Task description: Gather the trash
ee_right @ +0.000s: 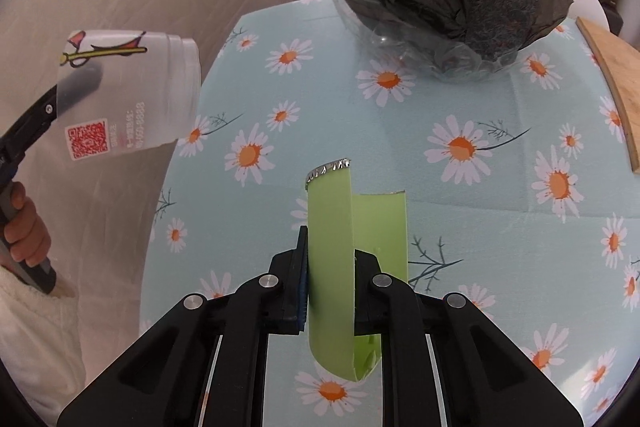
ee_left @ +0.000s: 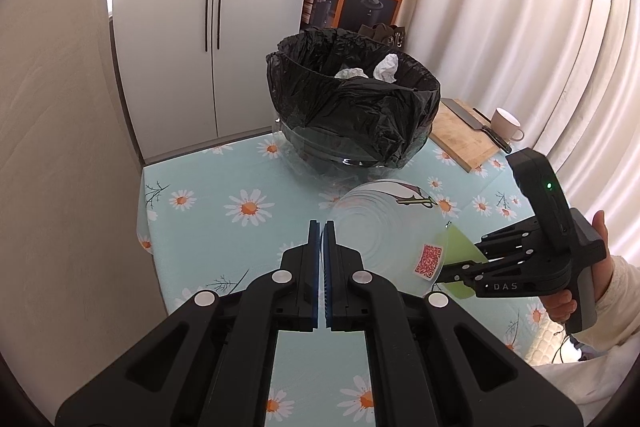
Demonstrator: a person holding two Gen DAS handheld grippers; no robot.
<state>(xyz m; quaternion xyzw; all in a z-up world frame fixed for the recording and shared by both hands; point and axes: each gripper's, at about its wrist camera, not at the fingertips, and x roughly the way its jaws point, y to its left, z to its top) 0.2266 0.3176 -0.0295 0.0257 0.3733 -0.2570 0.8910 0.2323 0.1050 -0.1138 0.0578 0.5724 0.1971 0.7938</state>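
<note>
The right gripper (ee_right: pixel 330 267) is pinching the folded green wrapper (ee_right: pixel 332 247) at lower centre, the left gripper (ee_left: pixel 324 247) clamping the clear cup (ee_left: pixel 384 227), both probably bound for the bin (ee_left: pixel 352 107) above.

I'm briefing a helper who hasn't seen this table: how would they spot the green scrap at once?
Find the bin lined with a black bag on the daisy tablecloth. Nearer than it, the right gripper pinches a folded pale green strip. Only it is plain green, with a crinkled silver foil edge.
</note>
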